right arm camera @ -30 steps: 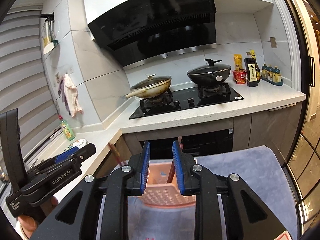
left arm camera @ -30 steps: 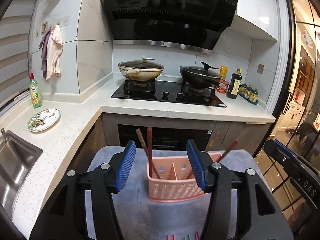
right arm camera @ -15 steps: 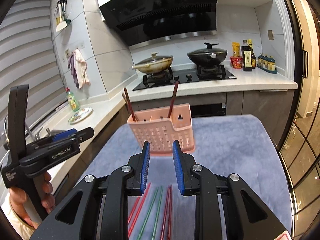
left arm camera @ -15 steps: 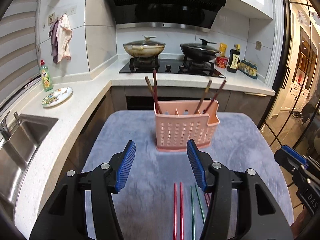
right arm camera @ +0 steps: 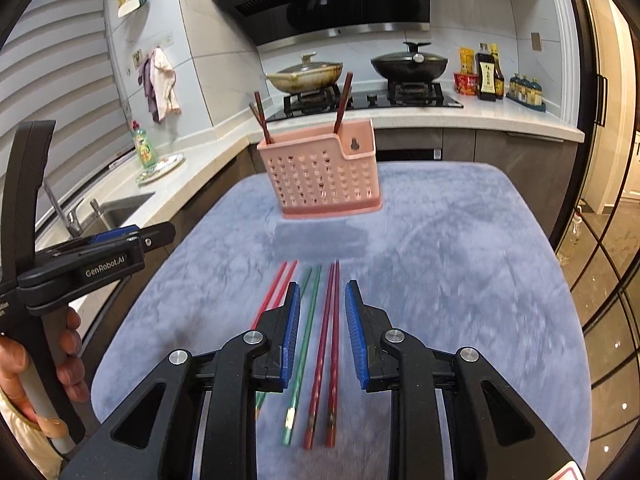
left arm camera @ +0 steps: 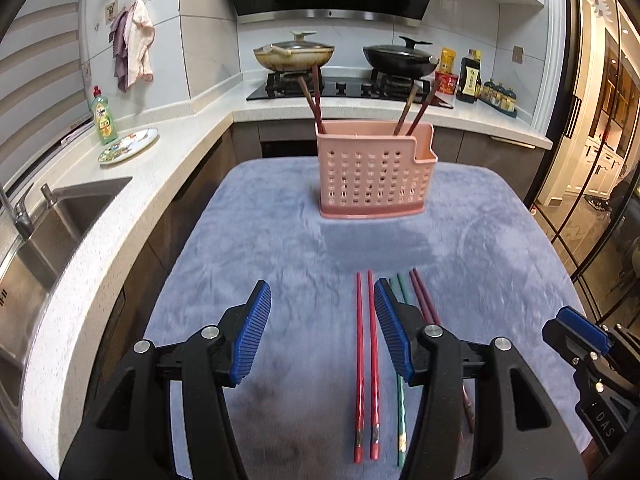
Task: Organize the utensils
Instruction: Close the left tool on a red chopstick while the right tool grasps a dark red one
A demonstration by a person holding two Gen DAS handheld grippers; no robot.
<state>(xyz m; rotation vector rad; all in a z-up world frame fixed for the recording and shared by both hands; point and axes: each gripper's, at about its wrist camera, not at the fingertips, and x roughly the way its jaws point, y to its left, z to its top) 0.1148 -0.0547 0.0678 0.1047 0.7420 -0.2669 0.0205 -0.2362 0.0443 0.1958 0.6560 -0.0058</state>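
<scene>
A pink perforated utensil holder [left arm camera: 372, 170] stands on the grey-blue cloth [left arm camera: 280, 240] and holds several dark chopsticks [left arm camera: 316, 96]; it also shows in the right wrist view [right arm camera: 324, 172]. Red chopsticks [left arm camera: 366, 360], green chopsticks [left arm camera: 401, 412] and maroon chopsticks [left arm camera: 424, 300] lie side by side on the cloth. My left gripper [left arm camera: 322, 336] is open and empty above the red pair. My right gripper [right arm camera: 322, 336] is open and empty above the green chopsticks [right arm camera: 302, 344] and maroon chopsticks [right arm camera: 326, 344]; the red pair [right arm camera: 274, 292] lies to their left.
A white counter [left arm camera: 120, 200] with a sink [left arm camera: 48, 224], a dish-soap bottle [left arm camera: 105, 118] and a patterned plate [left arm camera: 128, 146] runs along the left. Behind stand a hob with two lidded pans [left arm camera: 294, 54] and sauce bottles [left arm camera: 468, 80].
Both grippers have pulled back from the holder and tilted down towards the cloth. The loose chopsticks on the cloth have come into view under them. The right gripper has opened a little wider.
</scene>
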